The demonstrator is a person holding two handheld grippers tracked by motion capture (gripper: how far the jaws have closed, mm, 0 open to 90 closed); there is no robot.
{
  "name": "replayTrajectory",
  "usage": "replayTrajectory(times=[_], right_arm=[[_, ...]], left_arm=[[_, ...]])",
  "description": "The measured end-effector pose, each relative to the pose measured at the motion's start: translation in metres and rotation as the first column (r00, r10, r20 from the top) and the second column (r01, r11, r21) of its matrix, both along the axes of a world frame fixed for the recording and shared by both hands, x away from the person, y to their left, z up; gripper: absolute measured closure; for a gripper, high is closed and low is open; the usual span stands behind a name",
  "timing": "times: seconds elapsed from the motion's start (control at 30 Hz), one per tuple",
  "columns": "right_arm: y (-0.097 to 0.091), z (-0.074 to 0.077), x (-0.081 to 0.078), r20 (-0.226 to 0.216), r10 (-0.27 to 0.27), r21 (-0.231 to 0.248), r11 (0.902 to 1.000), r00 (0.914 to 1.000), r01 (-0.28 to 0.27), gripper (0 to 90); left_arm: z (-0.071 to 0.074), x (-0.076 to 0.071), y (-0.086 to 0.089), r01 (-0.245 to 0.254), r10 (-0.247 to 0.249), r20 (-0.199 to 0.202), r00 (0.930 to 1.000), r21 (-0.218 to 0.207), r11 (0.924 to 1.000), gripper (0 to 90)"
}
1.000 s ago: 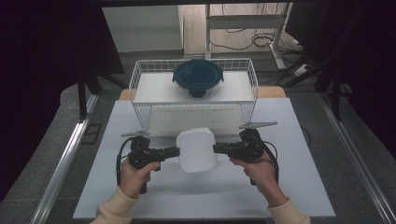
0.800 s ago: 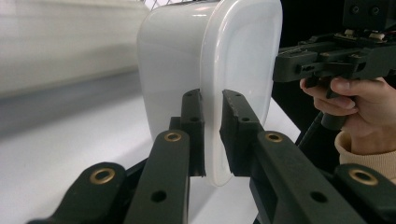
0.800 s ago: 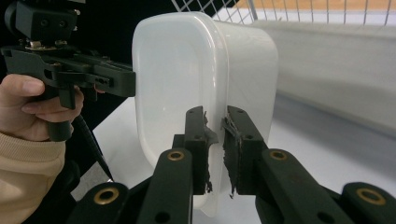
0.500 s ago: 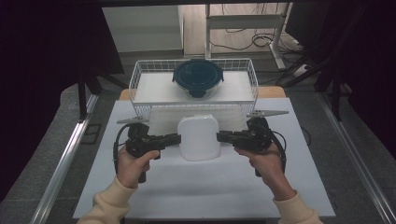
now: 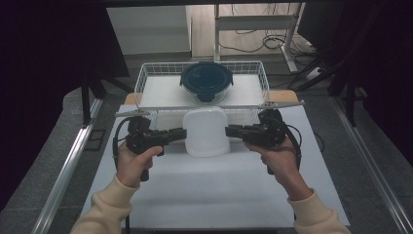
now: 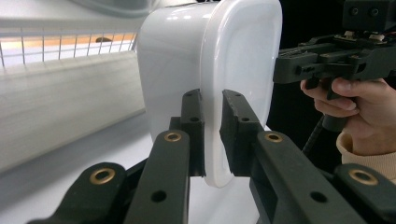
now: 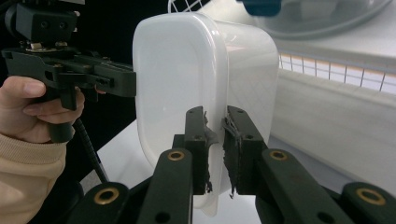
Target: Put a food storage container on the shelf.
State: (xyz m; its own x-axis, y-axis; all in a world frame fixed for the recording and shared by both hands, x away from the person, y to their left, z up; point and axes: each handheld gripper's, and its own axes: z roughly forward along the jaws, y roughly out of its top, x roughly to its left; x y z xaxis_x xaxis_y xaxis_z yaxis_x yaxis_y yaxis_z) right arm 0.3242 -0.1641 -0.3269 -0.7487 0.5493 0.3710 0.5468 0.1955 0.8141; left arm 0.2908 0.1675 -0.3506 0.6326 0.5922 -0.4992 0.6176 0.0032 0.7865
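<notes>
smooth white plastic tub (image 5: 206,131), rounded corners, rim clamped between both grippers' jaws

The container (image 5: 206,130) sits at the middle of the table (image 5: 214,195), between the two tools; the left tool (image 5: 181,134) clamps its left rim, the right tool (image 5: 229,130) its right rim; each comes in level from its own side. Directly behind the container stands the wire basket (image 5: 146,78), at the table's far edge; inside the basket, near its middle, rests the lidded bowl (image 5: 206,81); the table's near half lies before the container.
</notes>
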Motion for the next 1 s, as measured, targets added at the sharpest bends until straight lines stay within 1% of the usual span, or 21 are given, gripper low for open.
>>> replayTrajectory(times=[0.07, 0.1, 0.2, 0.23, 0.3, 0.37, 0.4, 0.43, 0.47, 0.5, 0.53, 0.57, 0.63, 0.67, 0.7, 0.73, 0.77, 0.83, 0.87, 0.9, 1.0], right_arm=[[0.0, 0.002, 0.001, 0.002, -0.001, 0.0, 1.0, 1.0, 0.001, 79.5], [0.001, 0.007, 0.002, -0.001, -0.003, 0.004, 1.0, 1.0, 0.003, 79.6], [0.001, 0.011, 0.004, -0.003, -0.002, 0.006, 1.0, 1.0, 0.002, 79.5], [0.002, 0.017, 0.006, 0.002, 0.0, 0.004, 1.0, 1.0, 0.0, 79.6], [0.003, 0.023, 0.008, 0.007, -0.001, 0.001, 1.0, 1.0, 0.001, 79.6], [0.003, 0.025, 0.008, 0.007, -0.002, 0.001, 1.0, 1.0, 0.002, 79.6], [0.004, 0.032, 0.01, 0.014, -0.005, -0.002, 1.0, 0.9999, 0.005, 79.6], [0.004, 0.032, 0.01, 0.014, -0.005, -0.002, 1.0, 0.9999, 0.005, 79.6], [0.004, 0.038, 0.012, 0.02, -0.007, -0.004, 1.0, 0.9998, 0.007, 79.6], [0.004, 0.038, 0.012, 0.02, -0.007, -0.004, 1.0, 0.9998, 0.007, 79.6], [0.004, 0.044, 0.015, 0.022, -0.009, -0.004, 0.9999, 0.9997, 0.009, 79.6], [0.004, 0.044, 0.015, 0.022, -0.009, -0.004, 0.9999, 0.9997, 0.009, 79.6], [0.005, 0.05, 0.019, 0.022, -0.012, -0.003, 0.9999, 0.9997, 0.012, 79.6], [0.005, 0.058, 0.024, 0.023, -0.023, -0.009, 0.9997, 0.9995, 0.023, 79.6], [0.005, 0.058, 0.024, 0.023, -0.023, -0.009, 0.9997, 0.9995, 0.023, 79.6], [0.005, 0.063, 0.029, 0.024, -0.027, -0.014, 0.9995, 0.9993, 0.028, 79.6], [0.005, 0.063, 0.029, 0.024, -0.027, -0.014, 0.9995, 0.9993, 0.028, 79.6], [0.005, 0.07, 0.035, 0.019, -0.027, -0.005, 0.9996, 0.9995, 0.027, 79.7], [0.006, 0.077, 0.04, 0.02, -0.031, -0.005, 0.9995, 0.9993, 0.031, 79.7], [0.006, 0.077, 0.04, 0.02, -0.031, -0.005, 0.9995, 0.9993, 0.031, 79.7], [0.009, 0.087, 0.047, 0.024, -0.034, -0.007, 0.9994, 0.9991, 0.034, 79.7]], left_arm=[[0.005, 0.002, 0.0, 0.0, 0.0, 0.003, 1.0, 0.001, 1.0, 80.0], [0.009, 0.004, 0.001, 0.002, -0.002, 0.003, 1.0, -0.001, 1.0, 80.0], [0.014, 0.006, 0.002, 0.005, -0.005, 0.004, 1.0, -0.005, 1.0, 80.0], [0.016, 0.007, 0.003, 0.005, -0.005, 0.006, 1.0, -0.006, 1.0, 80.0], [0.023, 0.011, 0.004, 0.006, -0.006, 0.01, 0.9999, -0.01, 0.9999, 79.9], [0.026, 0.012, 0.004, 0.006, -0.006, 0.012, 0.9999, -0.013, 0.9999, 79.9], [0.031, 0.015, 0.004, 0.006, -0.006, 0.015, 0.9999, -0.011, 0.9999, 79.9], [0.031, 0.015, 0.004, 0.006, -0.006, 0.015, 0.9999, -0.011, 0.9999, 79.9], [0.034, 0.016, 0.004, 0.006, -0.006, 0.018, 0.9998, -0.01, 0.9999, 79.9], [0.037, 0.018, 0.004, 0.007, -0.007, 0.019, 0.9998, -0.01, 0.9999, 79.9], [0.04, 0.02, 0.005, 0.009, -0.009, 0.02, 0.9998, -0.008, 0.9999, 79.9], [0.043, 0.022, 0.005, 0.009, -0.009, 0.02, 0.9998, -0.008, 0.9999, 79.9], [0.049, 0.027, 0.004, 0.006, -0.006, 0.023, 0.9997, -0.009, 0.9999, 79.9], [0.056, 0.033, 0.004, 0.002, -0.002, 0.025, 0.9997, -0.002, 1.0, 79.7], [0.056, 0.033, 0.004, 0.002, -0.002, 0.025, 0.9997, -0.002, 1.0, 79.7], [0.063, 0.039, 0.003, 0.0, 0.0, 0.026, 0.9997, 0.0, 1.0, 79.7], [0.063, 0.039, 0.003, 0.0, 0.0, 0.026, 0.9997, 0.0, 1.0, 79.7], [0.07, 0.045, 0.004, 0.0, 0.0, 0.031, 0.9995, 0.0, 1.0, 79.7], [0.076, 0.05, 0.005, 0.0, 0.0, 0.032, 0.9995, -0.002, 1.0, 79.7], [0.076, 0.05, 0.005, 0.0, 0.0, 0.032, 0.9995, -0.002, 1.0, 79.7], [0.084, 0.06, 0.007, 0.001, -0.001, 0.031, 0.9995, -0.01, 0.9999, 79.6]])
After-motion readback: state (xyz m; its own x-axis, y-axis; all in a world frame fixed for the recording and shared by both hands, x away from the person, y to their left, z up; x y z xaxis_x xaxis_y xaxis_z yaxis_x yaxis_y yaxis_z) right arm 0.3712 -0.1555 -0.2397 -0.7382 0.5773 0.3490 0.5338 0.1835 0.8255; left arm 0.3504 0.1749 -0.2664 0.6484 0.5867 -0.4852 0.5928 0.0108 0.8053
